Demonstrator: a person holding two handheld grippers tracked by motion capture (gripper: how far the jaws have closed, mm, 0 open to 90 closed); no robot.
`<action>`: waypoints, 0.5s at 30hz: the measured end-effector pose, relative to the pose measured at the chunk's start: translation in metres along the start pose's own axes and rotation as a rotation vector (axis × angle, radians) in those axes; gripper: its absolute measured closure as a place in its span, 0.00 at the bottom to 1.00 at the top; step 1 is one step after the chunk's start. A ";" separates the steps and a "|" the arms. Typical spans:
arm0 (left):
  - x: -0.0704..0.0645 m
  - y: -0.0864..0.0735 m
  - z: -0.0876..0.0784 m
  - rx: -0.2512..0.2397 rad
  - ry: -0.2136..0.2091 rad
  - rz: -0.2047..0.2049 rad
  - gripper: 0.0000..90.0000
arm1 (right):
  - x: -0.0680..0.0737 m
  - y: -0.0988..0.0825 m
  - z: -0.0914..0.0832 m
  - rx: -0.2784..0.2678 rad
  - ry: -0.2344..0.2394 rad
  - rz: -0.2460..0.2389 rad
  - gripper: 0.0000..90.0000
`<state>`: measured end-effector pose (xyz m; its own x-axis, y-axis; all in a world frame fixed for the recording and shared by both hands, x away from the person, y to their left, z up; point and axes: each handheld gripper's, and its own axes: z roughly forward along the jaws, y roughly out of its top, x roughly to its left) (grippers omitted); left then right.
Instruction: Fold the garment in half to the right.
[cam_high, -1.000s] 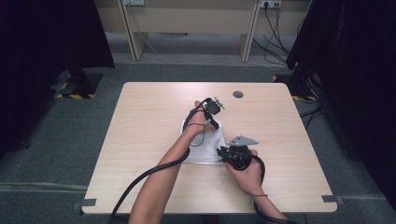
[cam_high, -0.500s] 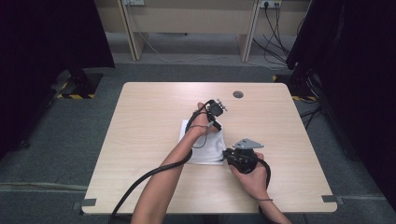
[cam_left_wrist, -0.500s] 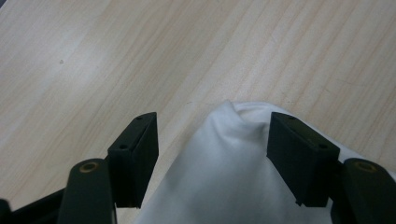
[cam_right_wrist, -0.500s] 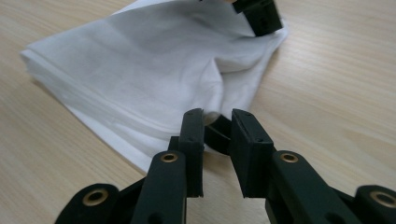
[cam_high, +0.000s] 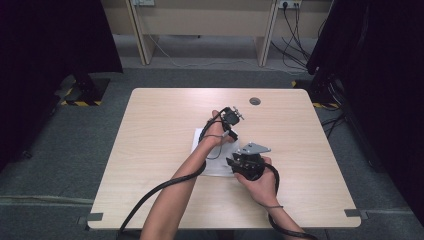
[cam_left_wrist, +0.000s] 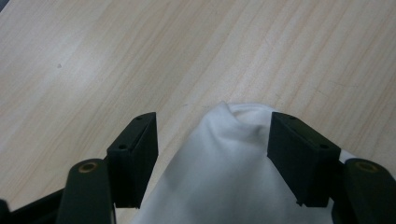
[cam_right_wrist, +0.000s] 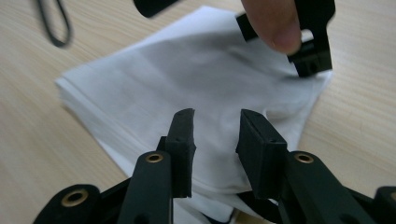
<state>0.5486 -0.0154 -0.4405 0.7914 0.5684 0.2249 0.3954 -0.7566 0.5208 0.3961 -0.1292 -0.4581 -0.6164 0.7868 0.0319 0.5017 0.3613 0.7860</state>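
Note:
A folded white cloth (cam_high: 202, 145) lies flat in the middle of the wooden table (cam_high: 160, 115). My left gripper (cam_high: 230, 132) rests at the cloth's far right corner. Its jaws stand wide, open, and a rounded fold of the cloth (cam_left_wrist: 219, 177) sits loose between them under the left gripper (cam_left_wrist: 212, 123). My right gripper (cam_high: 231, 162) points at the cloth's near right edge. Its jaws have just been opening. A narrow gap separates them in the right gripper (cam_right_wrist: 217, 116), with the cloth (cam_right_wrist: 187, 70) lying beneath and nothing pinched.
A round cable hole (cam_high: 255, 101) sits in the tabletop behind the hands. A thin black cord loop (cam_right_wrist: 53, 23) lies on the wood beside the cloth. Thick black cables (cam_high: 165, 187) trail from both grippers toward the table's near edge.
The right gripper's jaws have parted a little. That hand drifted slightly right, then came back toward the cloth's edge. The cloth's near corner has settled flatter. The left hand has kept still.

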 end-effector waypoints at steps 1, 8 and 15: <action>0.000 0.000 0.000 0.000 0.000 0.001 0.37 | -0.002 -0.002 0.001 0.007 -0.005 0.010 0.73; 0.002 -0.002 -0.002 -0.003 0.010 -0.003 0.36 | -0.011 -0.017 0.000 0.021 -0.020 0.070 0.71; 0.009 -0.009 -0.023 -0.021 0.041 0.000 0.36 | -0.006 -0.015 -0.008 -0.009 -0.007 0.082 0.65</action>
<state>0.5416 0.0041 -0.4241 0.7716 0.5812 0.2585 0.3848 -0.7501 0.5379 0.3872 -0.1435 -0.4648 -0.5692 0.8170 0.0920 0.5446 0.2908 0.7867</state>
